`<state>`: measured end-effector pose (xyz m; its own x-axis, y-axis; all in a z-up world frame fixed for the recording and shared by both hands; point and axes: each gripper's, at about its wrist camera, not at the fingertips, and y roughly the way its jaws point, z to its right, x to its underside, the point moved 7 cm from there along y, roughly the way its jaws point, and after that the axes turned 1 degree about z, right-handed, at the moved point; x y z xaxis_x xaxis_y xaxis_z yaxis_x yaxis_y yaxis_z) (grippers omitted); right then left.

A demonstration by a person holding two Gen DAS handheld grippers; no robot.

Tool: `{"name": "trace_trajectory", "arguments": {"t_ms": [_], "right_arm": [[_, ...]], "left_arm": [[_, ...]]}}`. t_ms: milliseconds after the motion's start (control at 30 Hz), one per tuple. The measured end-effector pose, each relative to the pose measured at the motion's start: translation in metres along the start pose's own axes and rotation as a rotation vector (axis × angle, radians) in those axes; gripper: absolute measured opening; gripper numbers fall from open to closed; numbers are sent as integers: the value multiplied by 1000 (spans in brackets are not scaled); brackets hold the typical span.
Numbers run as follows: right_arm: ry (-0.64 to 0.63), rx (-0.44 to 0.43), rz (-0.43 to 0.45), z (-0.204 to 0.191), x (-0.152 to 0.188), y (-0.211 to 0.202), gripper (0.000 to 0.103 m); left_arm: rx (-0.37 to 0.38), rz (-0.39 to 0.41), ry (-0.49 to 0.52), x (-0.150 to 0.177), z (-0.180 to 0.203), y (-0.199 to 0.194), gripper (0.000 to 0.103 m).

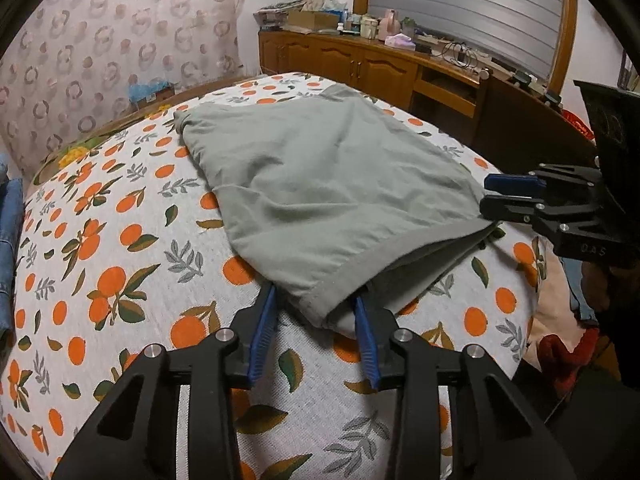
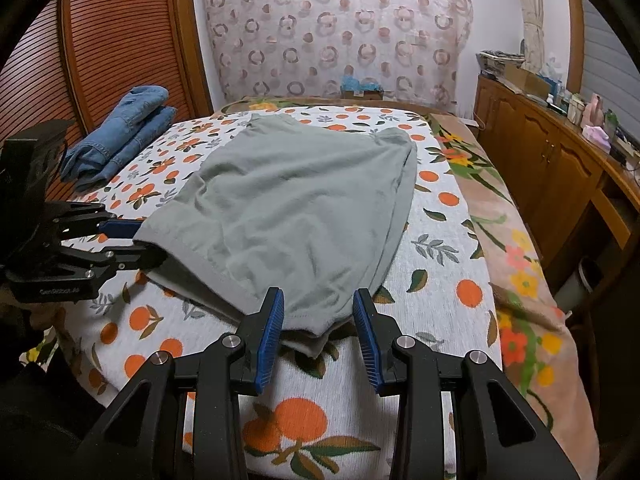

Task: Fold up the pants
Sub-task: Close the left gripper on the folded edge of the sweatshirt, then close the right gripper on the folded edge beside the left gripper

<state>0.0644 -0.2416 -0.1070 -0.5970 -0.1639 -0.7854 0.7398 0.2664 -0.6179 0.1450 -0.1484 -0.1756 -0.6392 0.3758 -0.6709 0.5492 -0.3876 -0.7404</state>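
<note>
The left tool [image 1: 316, 300] stands with its jaws spread wide, straddling one near corner of the grey-green pants [image 1: 320, 184]; the hem lies between its blue pads [image 1: 262, 336], ungripped. The right tool [image 2: 318, 306] is likewise spread apart at the other near corner, the hem just ahead of its fingertips. The pants stretch away from both tools across the orange-patterned bedspread [image 2: 440, 264], roughly flat with soft wrinkles. Bare bedspread lies around the garment, and beyond it to the right tool's left sits folded denim [image 2: 124, 128]. To its right runs a wooden cabinet [image 2: 548, 160]. The lower layers at the hem are shadowed and hard to separate.
</note>
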Motion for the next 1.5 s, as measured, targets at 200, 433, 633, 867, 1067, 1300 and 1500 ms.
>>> {"name": "trace_trajectory", "arguments": {"t_ms": [200, 433, 633, 867, 1067, 1300, 1500], "right_arm": [[5, -15, -1, -1, 3, -8, 37], [24, -29, -5, -2, 2, -5, 37], [18, -45, 7, -7, 1, -7, 12], [36, -53, -4, -10, 3, -9, 12], [38, -9, 12, -10, 2, -13, 30], [89, 20, 39, 1, -2, -14, 39], [122, 19, -1, 3, 3, 1, 39]], "left_arm": [[0, 64, 3, -5, 4, -17, 17], [-4, 49, 4, -2, 3, -16, 17], [3, 41, -14, 0, 1, -14, 17], [5, 27, -29, 5, -2, -10, 17], [3, 17, -33, 9, -3, -7, 17], [2, 17, -32, 9, -3, -6, 17], [2, 18, -33, 9, -3, -6, 17]]}}
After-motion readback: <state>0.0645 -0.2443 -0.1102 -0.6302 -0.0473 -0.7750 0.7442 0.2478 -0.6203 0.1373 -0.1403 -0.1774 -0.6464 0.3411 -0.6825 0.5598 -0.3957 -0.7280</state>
